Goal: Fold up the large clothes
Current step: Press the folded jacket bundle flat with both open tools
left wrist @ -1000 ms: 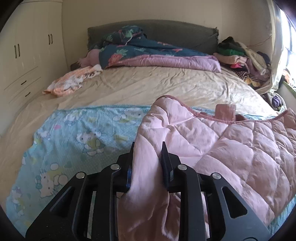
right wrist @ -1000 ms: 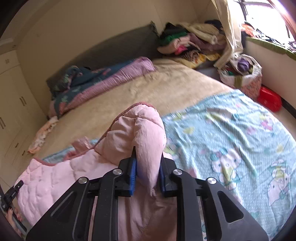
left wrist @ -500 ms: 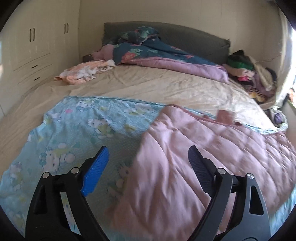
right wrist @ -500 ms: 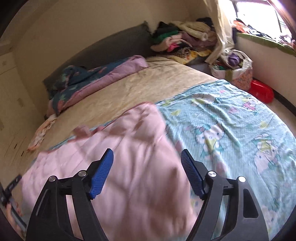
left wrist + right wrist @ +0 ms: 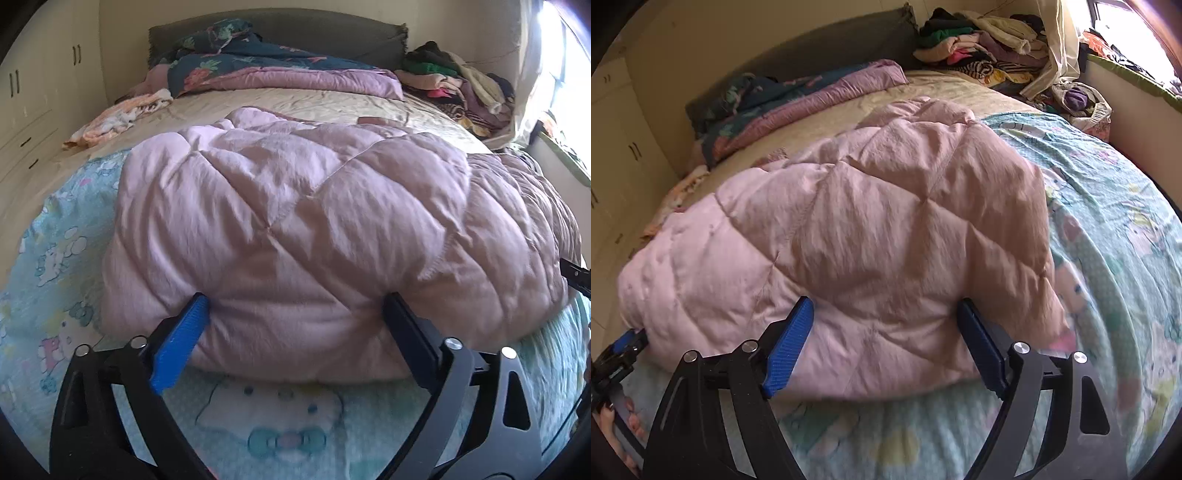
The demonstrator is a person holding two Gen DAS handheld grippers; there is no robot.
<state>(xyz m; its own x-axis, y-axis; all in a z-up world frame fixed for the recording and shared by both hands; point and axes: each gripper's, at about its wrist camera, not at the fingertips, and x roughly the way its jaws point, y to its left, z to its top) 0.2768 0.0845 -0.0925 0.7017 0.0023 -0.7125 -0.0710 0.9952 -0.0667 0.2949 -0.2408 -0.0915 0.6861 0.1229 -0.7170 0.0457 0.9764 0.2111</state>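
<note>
A pink quilted garment (image 5: 295,206) lies folded in a thick bundle on the blue cartoon-print sheet (image 5: 280,428). Its near folded edge bulges between the wide-spread fingers of my left gripper (image 5: 295,306), whose jaws are opening; the blue pad (image 5: 181,343) stands at the cloth's side without pinching it. From the right wrist view the same garment (image 5: 871,229) fills the middle, and my right gripper (image 5: 885,306) straddles its near edge, jaws opening too. The left gripper's tip (image 5: 624,347) shows at the garment's left end there.
A dark floral and purple duvet (image 5: 280,70) lies by the grey headboard. A heap of clothes (image 5: 454,77) sits at the far right, a peach garment (image 5: 118,118) at the left. White cupboards (image 5: 33,92) line the left wall. A hand (image 5: 613,417) shows at the bottom left.
Both grippers let go of the pink garment and spread wide. The garment dropped into a folded bundle, and both grippers moved down and in to its near edge.
</note>
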